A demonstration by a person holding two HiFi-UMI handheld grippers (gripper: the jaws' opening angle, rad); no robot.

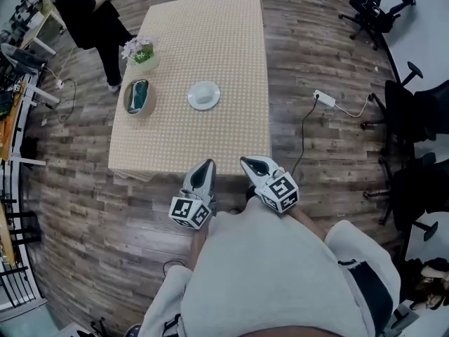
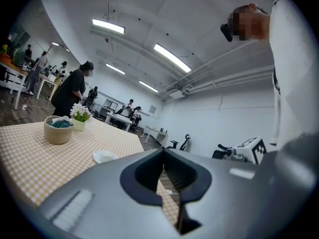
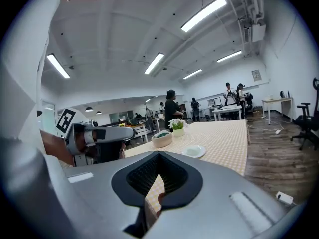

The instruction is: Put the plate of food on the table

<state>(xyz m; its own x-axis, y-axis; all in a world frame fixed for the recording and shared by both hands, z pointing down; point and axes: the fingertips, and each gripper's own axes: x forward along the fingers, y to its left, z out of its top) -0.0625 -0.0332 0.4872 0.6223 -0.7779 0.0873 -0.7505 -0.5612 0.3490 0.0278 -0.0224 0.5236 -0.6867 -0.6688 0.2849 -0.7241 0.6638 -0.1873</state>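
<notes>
White plate on table (food indistinct); left gripper and right gripper closed, empty.

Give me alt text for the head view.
From above, a person holds a grey left gripper and grey right gripper, both shut and empty, at the near end of a table with a yellow checked cloth. On it: a small white plate, a woven basket, white potted flowers.

What lies on the plate is too small to tell.
</notes>
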